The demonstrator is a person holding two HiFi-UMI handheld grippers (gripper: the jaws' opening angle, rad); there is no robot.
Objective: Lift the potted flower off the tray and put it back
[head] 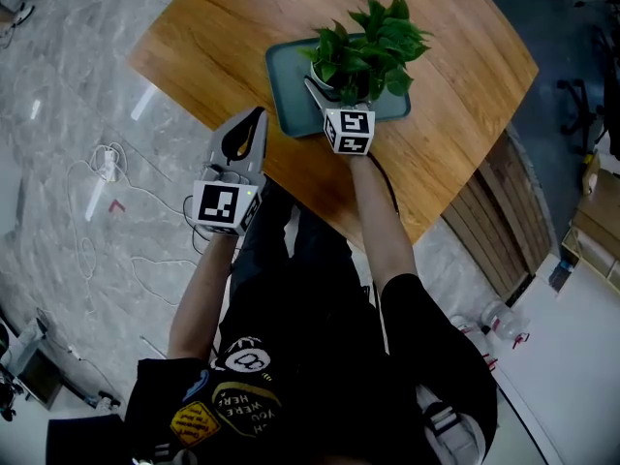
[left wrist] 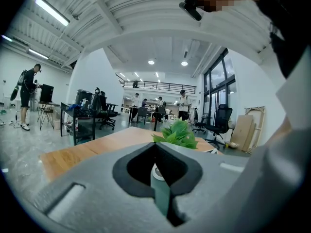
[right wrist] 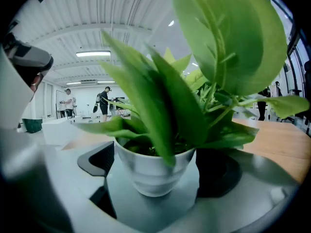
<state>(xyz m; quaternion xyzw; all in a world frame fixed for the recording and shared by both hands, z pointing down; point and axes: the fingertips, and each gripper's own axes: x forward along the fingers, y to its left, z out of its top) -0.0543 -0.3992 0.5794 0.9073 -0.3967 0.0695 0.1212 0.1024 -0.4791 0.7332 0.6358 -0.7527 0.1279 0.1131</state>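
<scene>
- At the near edge of the worktop (head: 455,143), your left gripper (head: 254,119) hangs with its jaws pressed together on nothing. It is probably parked there so it can't knock anything.
- Just inside that edge sits the teal tray (head: 286,76), within a short reach.
- Your right gripper (head: 337,93) is clamped on the white pot, one jaw on each side low under the leaves. That likely puts the grip on the firm wall rather than the foliage.
- The potted flower (head: 368,46) stands upright over the tray. No view shows whether its base has lifted.
</scene>
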